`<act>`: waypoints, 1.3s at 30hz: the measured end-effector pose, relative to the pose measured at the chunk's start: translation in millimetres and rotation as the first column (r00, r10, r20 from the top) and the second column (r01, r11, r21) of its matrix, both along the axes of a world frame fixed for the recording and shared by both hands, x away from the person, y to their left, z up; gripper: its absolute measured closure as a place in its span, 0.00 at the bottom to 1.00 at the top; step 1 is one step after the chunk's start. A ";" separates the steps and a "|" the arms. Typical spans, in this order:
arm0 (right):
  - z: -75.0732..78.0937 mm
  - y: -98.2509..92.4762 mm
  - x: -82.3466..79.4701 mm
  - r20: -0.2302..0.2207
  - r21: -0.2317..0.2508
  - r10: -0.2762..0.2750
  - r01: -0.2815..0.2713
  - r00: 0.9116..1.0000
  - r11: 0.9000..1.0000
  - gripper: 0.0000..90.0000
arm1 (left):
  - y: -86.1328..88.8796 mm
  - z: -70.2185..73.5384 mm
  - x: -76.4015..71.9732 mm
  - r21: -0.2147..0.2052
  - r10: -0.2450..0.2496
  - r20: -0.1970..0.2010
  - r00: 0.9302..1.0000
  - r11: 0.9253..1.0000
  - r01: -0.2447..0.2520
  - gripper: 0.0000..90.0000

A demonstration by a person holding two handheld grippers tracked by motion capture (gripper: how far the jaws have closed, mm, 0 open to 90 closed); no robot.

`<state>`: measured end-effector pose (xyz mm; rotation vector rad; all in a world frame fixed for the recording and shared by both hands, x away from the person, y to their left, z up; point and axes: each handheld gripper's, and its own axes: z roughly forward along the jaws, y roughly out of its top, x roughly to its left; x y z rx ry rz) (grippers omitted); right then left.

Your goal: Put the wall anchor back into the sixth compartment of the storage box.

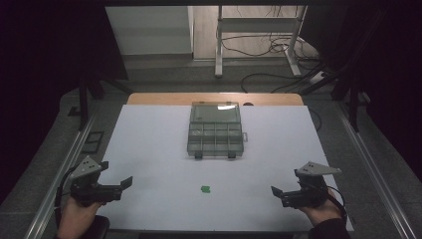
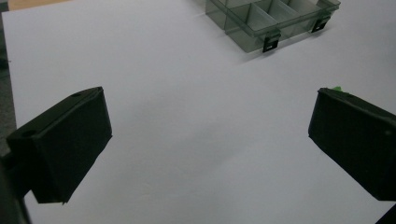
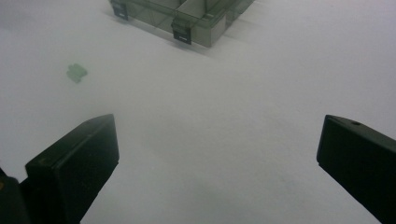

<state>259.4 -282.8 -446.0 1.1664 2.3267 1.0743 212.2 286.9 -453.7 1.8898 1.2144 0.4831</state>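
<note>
- Table (image 1: 149, 149) with a white sheet over its top, a strip of bare light wood showing along the far edge.
- Clear grey-tinted plastic compartment box (image 1: 216, 135) sits at the middle of the far half of the sheet, its lid swung open toward the far edge and lying flat behind it.
- The box tray is split by thin walls into small cells; two dark latches hang from its near edge, seen close in the left gripper view (image 2: 271, 43) and in the right gripper view.
- Small green flat piece (image 1: 205, 188) lies alone on the sheet, nearer the person than the box and well apart from it, roughly midway between the two grippers.
- In the right gripper view the green piece (image 3: 76, 73) shows pale and blurred at upper left; in the left gripper view just a sliver of it (image 2: 337, 88) peeks above the jaw on the right side.
- Left black two-jaw gripper (image 1: 114, 188) is held in the person's left hand (image 1: 74, 216) at the near left corner, pointing inward, its jaws spread wide with nothing between them.
- Right black two-jaw gripper (image 1: 281, 193) is held in the right hand (image 1: 318, 213) at the near right corner, pointing inward, its jaws likewise wide apart and empty.
- Both grippers carry a grey three-cornered plate on top and stand well apart from the green piece and the box.
</note>
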 end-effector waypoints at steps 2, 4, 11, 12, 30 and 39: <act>0.4 -0.7 0.1 0.001 0.003 -0.011 0.011 1.000 1.000 0.00 | 0.1 -0.2 -0.2 -0.003 -0.009 0.001 1.000 1.000 0.009 0.00; 0.6 -1.1 0.5 -0.006 0.012 -0.015 0.015 1.000 1.000 0.00 | 0.2 -0.3 0.0 -0.005 -0.013 -0.001 1.000 1.000 0.013 0.00; -1.3 1.6 1.7 -0.016 -0.013 -0.005 0.005 1.000 1.000 0.00 | 1.3 -0.9 2.4 -0.014 -0.009 -0.023 1.000 1.000 0.009 0.01; -1.3 1.8 1.8 -0.018 -0.016 -0.004 0.004 1.000 1.000 0.00 | 1.6 -1.0 2.8 -0.015 -0.009 -0.027 1.000 1.000 0.008 0.01; -2.3 2.4 3.2 -0.009 -0.041 -0.005 0.005 1.000 0.999 0.00 | -15.5 0.1 15.0 -0.029 -0.084 -0.089 0.993 0.996 0.082 0.00; -2.2 2.5 3.8 -0.001 -0.047 -0.003 0.003 1.000 0.999 0.00 | -27.7 2.2 28.7 -0.035 -0.135 -0.089 0.987 0.991 0.132 0.00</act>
